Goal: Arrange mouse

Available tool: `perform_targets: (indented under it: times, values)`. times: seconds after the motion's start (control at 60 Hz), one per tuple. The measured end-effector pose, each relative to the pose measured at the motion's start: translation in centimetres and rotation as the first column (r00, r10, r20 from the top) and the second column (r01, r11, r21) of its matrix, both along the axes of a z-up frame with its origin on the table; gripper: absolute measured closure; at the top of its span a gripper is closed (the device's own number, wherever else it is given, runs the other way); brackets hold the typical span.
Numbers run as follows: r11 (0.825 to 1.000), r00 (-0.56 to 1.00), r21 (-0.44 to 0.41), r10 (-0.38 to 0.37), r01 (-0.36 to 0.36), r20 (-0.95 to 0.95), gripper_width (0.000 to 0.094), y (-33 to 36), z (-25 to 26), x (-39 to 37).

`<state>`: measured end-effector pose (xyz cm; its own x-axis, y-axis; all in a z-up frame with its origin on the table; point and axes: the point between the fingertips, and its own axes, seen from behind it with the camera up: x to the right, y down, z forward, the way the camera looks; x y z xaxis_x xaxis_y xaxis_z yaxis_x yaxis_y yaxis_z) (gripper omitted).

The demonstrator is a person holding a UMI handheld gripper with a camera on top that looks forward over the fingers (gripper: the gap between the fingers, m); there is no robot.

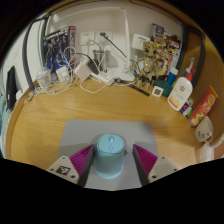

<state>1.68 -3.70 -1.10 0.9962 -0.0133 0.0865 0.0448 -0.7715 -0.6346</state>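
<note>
A pale blue mouse [108, 160] lies lengthwise between my two fingers, its front end reaching a little beyond the fingertips. Both pink pads [80, 160] sit against its sides, so my gripper [113, 150] is shut on it. Under and around the mouse is a grey mouse mat [85, 133] on the wooden desk [45, 115]. I cannot see whether the mouse rests on the mat or hangs just above it.
Beyond the mat, bare wood runs to a back wall crowded with cables and a power strip [85, 72]. A white bottle [180, 92] and an orange packet [203, 103] stand to the right, and small boxes and clutter [150, 62] further back.
</note>
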Motion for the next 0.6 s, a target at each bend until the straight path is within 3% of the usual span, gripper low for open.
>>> perform_targets:
  times: [0.05,0.383,0.6]
  values:
    - [1.0,1.0,0.003,-0.013,0.013,0.017,0.0094,-0.4,0.9,0.0]
    - [0.983,0.998,0.169,-0.07,0.07,-0.005,0.0095,-6.0,15.1,-4.4]
    - [0.968,0.999,0.249,-0.033,0.037,-0.018,0.0097,-9.8,21.0,-9.8]
